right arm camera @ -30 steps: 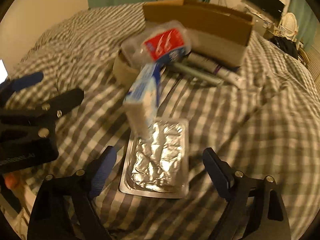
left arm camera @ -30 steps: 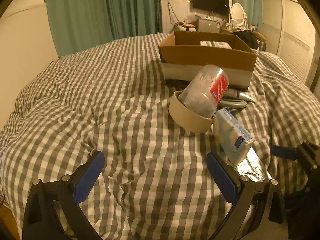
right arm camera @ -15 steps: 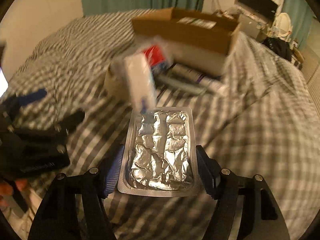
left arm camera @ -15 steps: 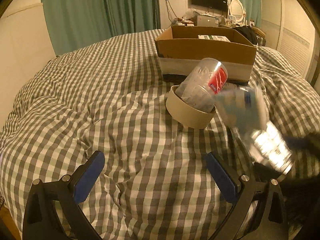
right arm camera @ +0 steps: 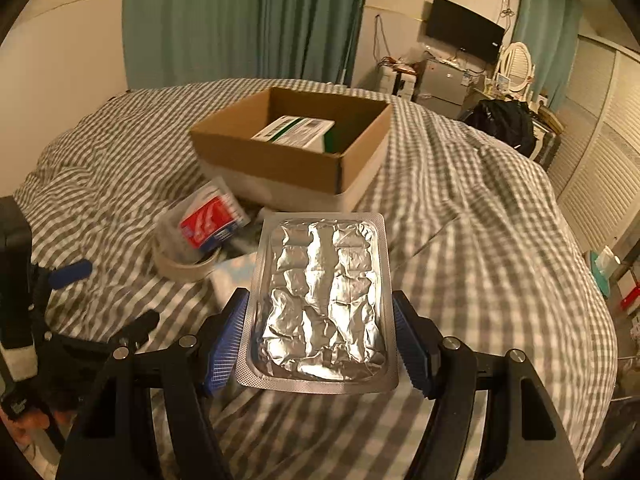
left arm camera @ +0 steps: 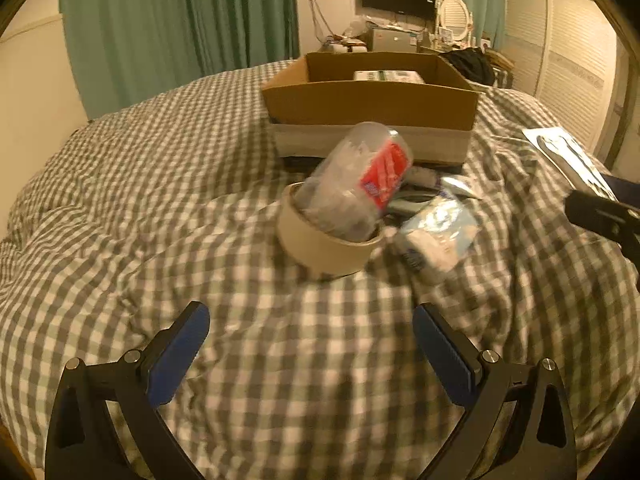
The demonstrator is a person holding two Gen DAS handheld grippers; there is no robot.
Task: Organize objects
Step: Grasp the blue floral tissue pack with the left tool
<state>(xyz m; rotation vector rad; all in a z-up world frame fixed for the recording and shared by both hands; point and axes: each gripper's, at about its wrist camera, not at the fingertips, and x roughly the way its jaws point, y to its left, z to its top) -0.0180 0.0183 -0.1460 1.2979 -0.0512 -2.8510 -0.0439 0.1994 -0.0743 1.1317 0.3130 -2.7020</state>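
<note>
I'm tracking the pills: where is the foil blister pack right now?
In the right wrist view the foil blister pack is held between the right gripper's fingers, lifted above the checked bedspread, with the cardboard box beyond it.

Checked bed [left arm camera: 160,208] bearing cardboard box [left arm camera: 372,100], tape roll [left arm camera: 320,240]

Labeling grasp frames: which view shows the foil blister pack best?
Right wrist: the blister pack fills the centre, foil side up, clamped between the right gripper fingers. Left wrist shows only a thin slice at its right edge.

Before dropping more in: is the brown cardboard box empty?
Not empty. The brown cardboard box holds a white-and-green carton inside.
</note>
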